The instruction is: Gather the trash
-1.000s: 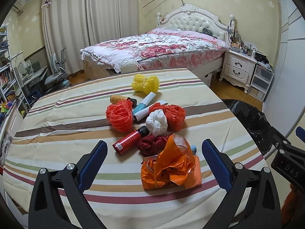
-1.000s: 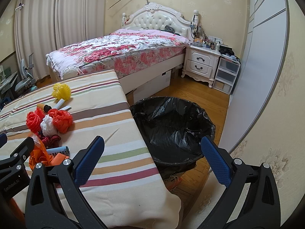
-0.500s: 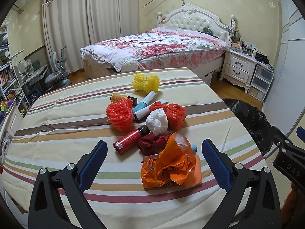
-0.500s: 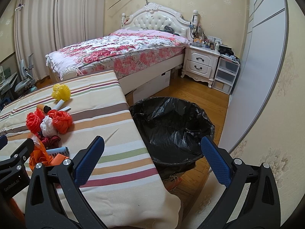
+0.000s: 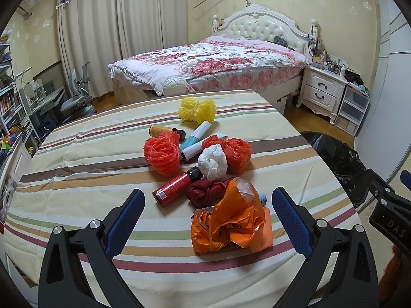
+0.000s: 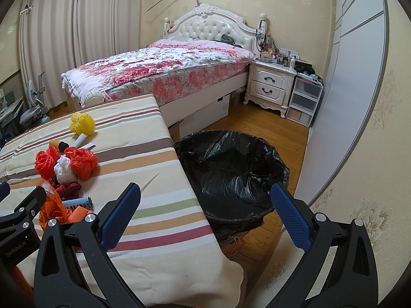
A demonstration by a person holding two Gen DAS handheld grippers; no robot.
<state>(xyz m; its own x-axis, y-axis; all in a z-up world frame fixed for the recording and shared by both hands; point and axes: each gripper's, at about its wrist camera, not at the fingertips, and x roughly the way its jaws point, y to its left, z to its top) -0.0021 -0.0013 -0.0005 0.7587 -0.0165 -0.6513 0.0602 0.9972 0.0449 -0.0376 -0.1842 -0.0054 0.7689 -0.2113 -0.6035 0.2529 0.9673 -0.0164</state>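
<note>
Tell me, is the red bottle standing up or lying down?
Lying down. The red bottle rests on its side on the striped tablecloth, black cap pointing away.

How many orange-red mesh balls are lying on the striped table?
2. One orange-red mesh ball lies left of the white crumpled bag; the other mesh ball lies right of it, touching it. Another could be hidden under the pile.
</note>
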